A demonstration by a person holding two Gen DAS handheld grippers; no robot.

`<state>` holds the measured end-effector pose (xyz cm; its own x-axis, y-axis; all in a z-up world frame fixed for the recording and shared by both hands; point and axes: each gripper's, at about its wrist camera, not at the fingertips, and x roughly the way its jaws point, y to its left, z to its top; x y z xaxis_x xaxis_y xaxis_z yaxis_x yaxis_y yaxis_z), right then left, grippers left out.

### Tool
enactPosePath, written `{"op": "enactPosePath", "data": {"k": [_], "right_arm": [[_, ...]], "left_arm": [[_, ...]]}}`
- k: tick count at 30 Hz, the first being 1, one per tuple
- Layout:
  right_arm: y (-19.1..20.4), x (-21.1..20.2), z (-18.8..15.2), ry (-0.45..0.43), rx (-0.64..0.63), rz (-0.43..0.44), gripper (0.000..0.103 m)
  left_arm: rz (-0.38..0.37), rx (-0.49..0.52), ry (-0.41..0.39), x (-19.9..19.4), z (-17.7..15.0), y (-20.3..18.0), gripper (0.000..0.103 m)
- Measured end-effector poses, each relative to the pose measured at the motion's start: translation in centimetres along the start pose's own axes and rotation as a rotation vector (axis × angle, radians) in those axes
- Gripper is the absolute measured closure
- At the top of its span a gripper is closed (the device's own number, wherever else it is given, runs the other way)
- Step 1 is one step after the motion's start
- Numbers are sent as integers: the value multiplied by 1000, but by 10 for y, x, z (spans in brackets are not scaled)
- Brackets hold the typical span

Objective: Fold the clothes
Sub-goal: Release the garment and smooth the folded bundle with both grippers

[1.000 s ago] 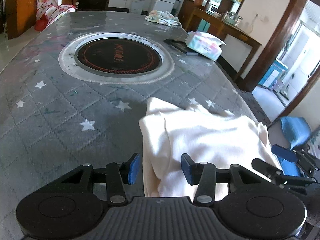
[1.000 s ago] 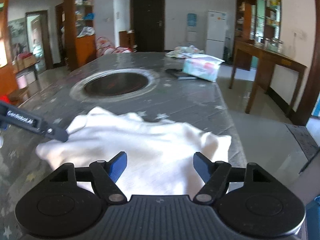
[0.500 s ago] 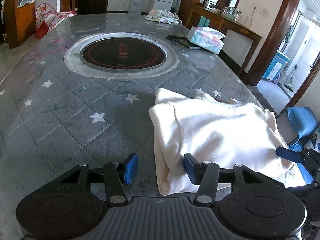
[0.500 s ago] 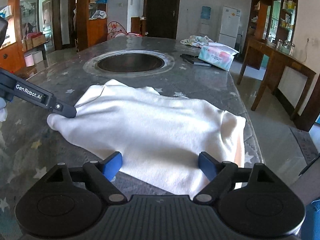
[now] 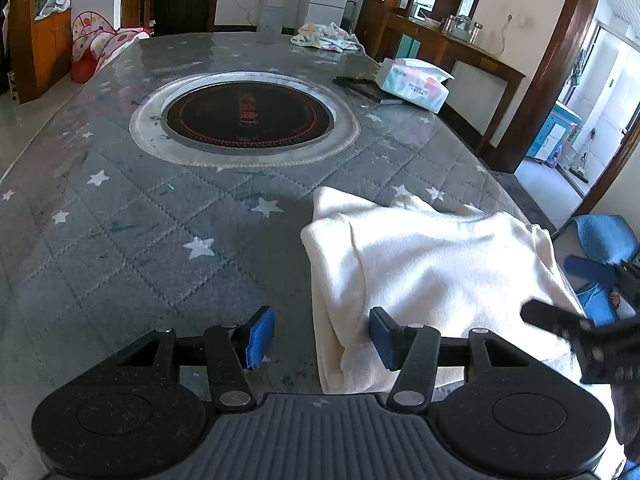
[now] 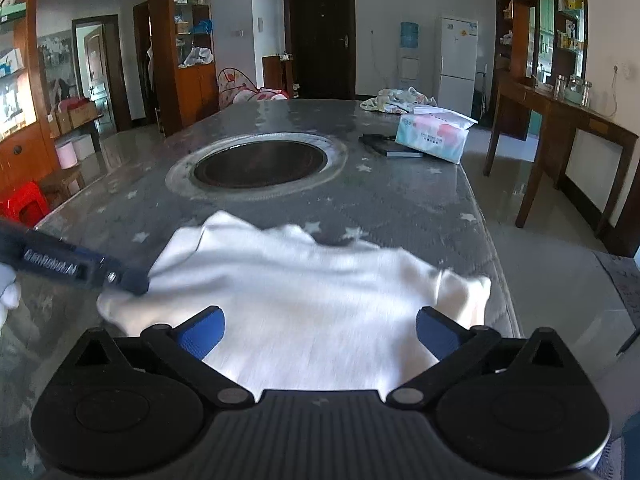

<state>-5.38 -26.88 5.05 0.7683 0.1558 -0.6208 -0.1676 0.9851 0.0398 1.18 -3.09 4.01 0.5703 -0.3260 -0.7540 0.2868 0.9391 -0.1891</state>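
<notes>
Nearest us, two grippers w/ blue pads. Our left gripper sits partway spread over the near-left edge of a white garment; the cloth lies under the gap, pads not pressing it. Our right gripper is opening, jaws very wide, the garment below and between them, nothing pinched. In the right wrist view the garment looks blurred.

The one garment lies roughly folded on the near right part of the table, its right side close to the table edge. The table has a grey quilted cover w/ white stars. A blue chair stands just past that edge.

Mid-table: one round dark cooktop in a silver ring, well apart from the garment.

Farther right: one tissue pack, touching one dark flat item. At the far end, one crumpled patterned cloth.

Beyond: one white fridge, one wooden side table by the right wall.
</notes>
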Motion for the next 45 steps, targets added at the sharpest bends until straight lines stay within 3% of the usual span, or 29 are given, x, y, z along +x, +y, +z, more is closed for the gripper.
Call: {"op": "enactPosePath", "data": {"k": [10, 22, 32, 45], "right_arm": [[-13, 49, 27, 28, 49, -25, 0], [-13, 89, 29, 105, 43, -140, 5], [-8, 50, 31, 21, 38, -94, 0], [8, -1, 1, -9, 58, -46, 0]], "left_arm": [[-4, -4, 11, 3, 2, 2, 46], [-1, -2, 20, 6, 3, 4, 43], [-2, 2, 0, -3, 1, 2, 41], [-4, 31, -61, -26, -12, -5, 21]]}}
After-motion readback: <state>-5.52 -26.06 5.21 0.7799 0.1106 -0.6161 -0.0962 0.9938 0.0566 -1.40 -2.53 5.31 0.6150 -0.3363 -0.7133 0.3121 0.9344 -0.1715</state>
